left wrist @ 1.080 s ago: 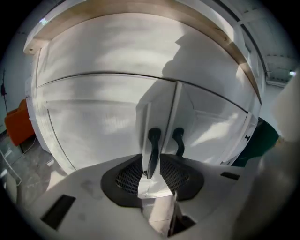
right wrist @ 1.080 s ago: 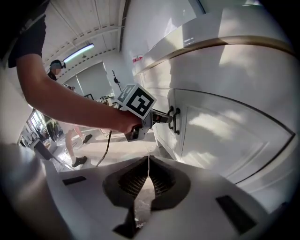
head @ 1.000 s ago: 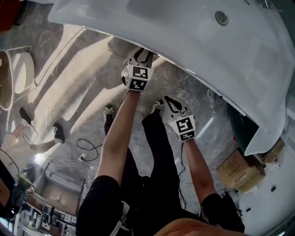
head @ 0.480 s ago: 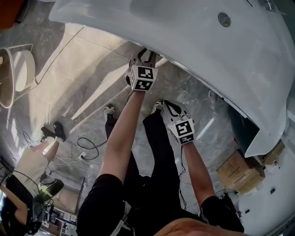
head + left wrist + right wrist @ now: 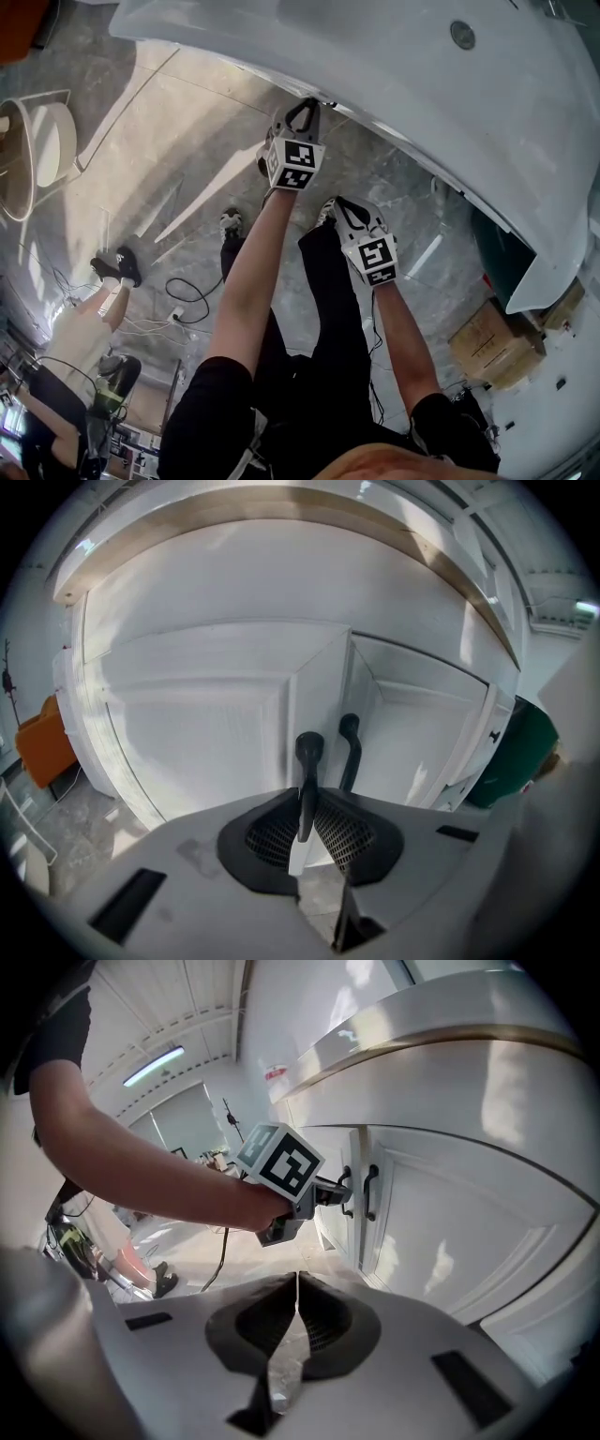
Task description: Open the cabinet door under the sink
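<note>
The white cabinet under the sink (image 5: 375,56) has two doors, each with a black bar handle. In the left gripper view the left door (image 5: 197,733) stands slightly out from the right door (image 5: 422,733), showing its edge. My left gripper (image 5: 302,819) is shut on the left door's handle (image 5: 309,750), and the right door's handle (image 5: 350,731) is free beside it. The head view shows the left gripper (image 5: 302,105) tucked under the counter rim. My right gripper (image 5: 295,1290) is shut on nothing, held back from the cabinet (image 5: 469,1232), and sits lower in the head view (image 5: 339,204).
A cardboard box (image 5: 492,342) lies on the marble floor at the right, beside a dark green object (image 5: 516,752). A black cable (image 5: 187,291) loops on the floor. Another person (image 5: 80,328) stands at the left. An orange seat (image 5: 52,752) is left of the cabinet.
My left gripper has shifted a little right and up under the counter rim. The right gripper has barely moved. The person at the left has stepped nearer.
</note>
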The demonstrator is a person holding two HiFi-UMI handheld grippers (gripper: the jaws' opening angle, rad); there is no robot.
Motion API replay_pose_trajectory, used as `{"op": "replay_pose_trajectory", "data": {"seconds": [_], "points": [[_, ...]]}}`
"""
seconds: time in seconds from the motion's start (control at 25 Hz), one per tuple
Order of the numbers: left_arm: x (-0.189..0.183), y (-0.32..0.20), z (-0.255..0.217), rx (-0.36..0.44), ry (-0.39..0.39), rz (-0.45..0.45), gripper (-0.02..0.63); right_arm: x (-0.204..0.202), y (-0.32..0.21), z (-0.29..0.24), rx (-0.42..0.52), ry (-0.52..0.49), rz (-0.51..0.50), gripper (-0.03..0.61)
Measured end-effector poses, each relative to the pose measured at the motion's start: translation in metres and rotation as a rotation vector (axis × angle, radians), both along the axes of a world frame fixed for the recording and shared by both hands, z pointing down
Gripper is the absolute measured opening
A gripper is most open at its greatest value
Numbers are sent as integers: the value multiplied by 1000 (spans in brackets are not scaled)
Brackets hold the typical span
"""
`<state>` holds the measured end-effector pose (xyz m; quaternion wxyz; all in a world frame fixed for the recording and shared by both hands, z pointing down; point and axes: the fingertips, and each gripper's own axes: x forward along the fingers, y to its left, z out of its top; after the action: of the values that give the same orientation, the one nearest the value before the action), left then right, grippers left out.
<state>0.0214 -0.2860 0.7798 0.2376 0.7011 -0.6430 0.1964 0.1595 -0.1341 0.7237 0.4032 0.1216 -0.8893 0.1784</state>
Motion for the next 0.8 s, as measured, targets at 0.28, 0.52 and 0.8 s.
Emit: {"op": "replay_pose_trajectory", "data": {"seconds": [0.28,0.52,0.8], "points": [[-4,44,4,-24,-25,124,55,-26,21,3,-4,-24,3,63],[-16,84,5,-44,-10,163,55,-53,44,6,-3,-33,14,63],[-36,118,4,-46,-11,187,54,-90,81,12,-12,-42,14,63]]}}
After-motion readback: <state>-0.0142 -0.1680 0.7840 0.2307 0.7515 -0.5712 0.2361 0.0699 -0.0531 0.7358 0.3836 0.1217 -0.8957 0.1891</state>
